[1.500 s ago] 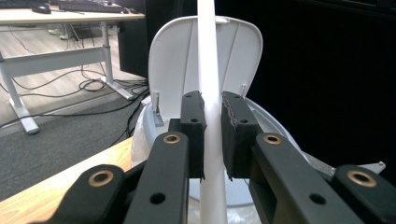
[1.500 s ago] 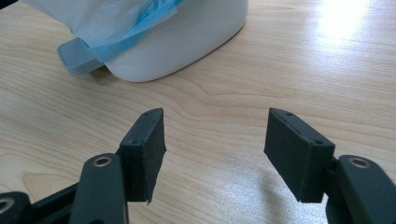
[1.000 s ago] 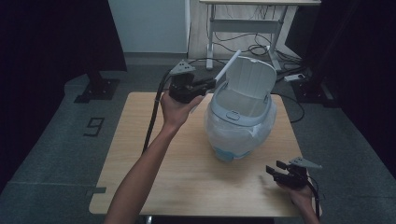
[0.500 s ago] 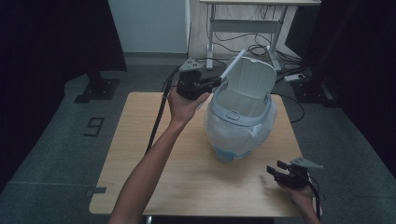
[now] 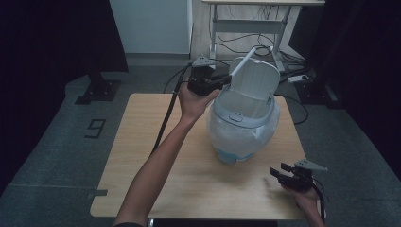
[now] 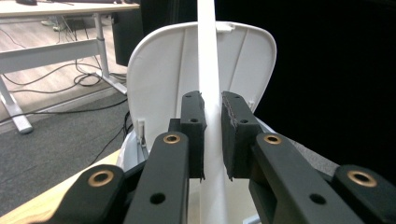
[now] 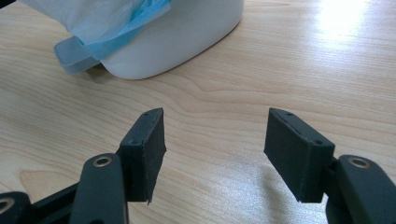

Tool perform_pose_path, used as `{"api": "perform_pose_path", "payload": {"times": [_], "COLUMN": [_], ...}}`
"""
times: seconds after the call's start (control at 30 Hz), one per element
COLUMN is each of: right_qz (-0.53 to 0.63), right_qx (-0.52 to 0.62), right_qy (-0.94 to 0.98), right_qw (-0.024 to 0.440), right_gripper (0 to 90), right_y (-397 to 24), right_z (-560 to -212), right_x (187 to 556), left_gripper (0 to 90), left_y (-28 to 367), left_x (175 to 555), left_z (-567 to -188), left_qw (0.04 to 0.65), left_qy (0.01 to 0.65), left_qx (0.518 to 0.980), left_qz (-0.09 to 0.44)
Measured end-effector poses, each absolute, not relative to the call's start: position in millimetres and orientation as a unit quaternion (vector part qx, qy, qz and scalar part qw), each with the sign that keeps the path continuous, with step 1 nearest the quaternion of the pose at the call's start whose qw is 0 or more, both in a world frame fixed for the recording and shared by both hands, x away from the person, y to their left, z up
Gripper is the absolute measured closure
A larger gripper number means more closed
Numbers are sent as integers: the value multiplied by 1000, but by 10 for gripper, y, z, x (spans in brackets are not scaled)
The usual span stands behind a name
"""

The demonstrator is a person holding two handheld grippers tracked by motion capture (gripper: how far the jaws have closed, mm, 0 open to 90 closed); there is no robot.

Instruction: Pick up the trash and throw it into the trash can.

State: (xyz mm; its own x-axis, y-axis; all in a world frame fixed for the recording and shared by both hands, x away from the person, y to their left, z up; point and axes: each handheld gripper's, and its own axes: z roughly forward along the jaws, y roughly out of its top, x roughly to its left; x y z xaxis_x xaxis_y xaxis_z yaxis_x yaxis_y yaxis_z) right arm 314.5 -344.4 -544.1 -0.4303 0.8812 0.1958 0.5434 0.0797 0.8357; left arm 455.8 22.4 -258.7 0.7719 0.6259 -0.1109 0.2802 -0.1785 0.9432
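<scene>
Left gripper (image 5: 222, 81) clamped on white stick (image 5: 242, 61), now nearer bin lid (image 5: 255, 80), upper centre. Right gripper (image 5: 280, 171) wide, empty, unmoved, lower right. Floor mark "9" (image 5: 96, 127).

A round white plastic bin (image 5: 243, 130), lid raised, stands mid-surface; a thin white flat plastic strip (image 6: 208, 84) slants up beside its lid.

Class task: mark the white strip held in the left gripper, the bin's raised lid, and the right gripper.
white strip (image 6: 207, 56), left gripper view, its bare length above the pads.
raised lid (image 5: 255, 80), high view, its inner face.
right gripper (image 7: 212, 140), right gripper view, midway between fingertips.
</scene>
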Motion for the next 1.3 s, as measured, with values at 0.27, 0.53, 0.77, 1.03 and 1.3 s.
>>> {"api": "perform_pose_path", "payload": {"times": [0.27,0.53,0.77,1.03,1.3], "right_qz": [459,461,462,462,459], "right_qx": [501,502,503,503,502], "right_qy": [710,708,707,707,710], "right_qw": [183,183,183,184,184], "right_gripper": [377,378,378,379,378], "right_y": [-3452,-3474,-3485,-3492,-3485], "right_z": [-5440,-5438,-5437,-5436,-5439], "right_x": [3142,3145,3143,3142,3141], "left_gripper": [799,799,799,798,798], "left_y": [125,25,-116,-226,-241], "left_x": [4639,4722,4780,4827,4908], "left_z": [-2577,-2540,-2560,-2598,-2579], "left_qw": [557,550,541,531,530], "left_qy": [305,305,303,303,311], "left_qx": [758,763,770,778,775], "left_qz": [151,150,151,149,148]}}
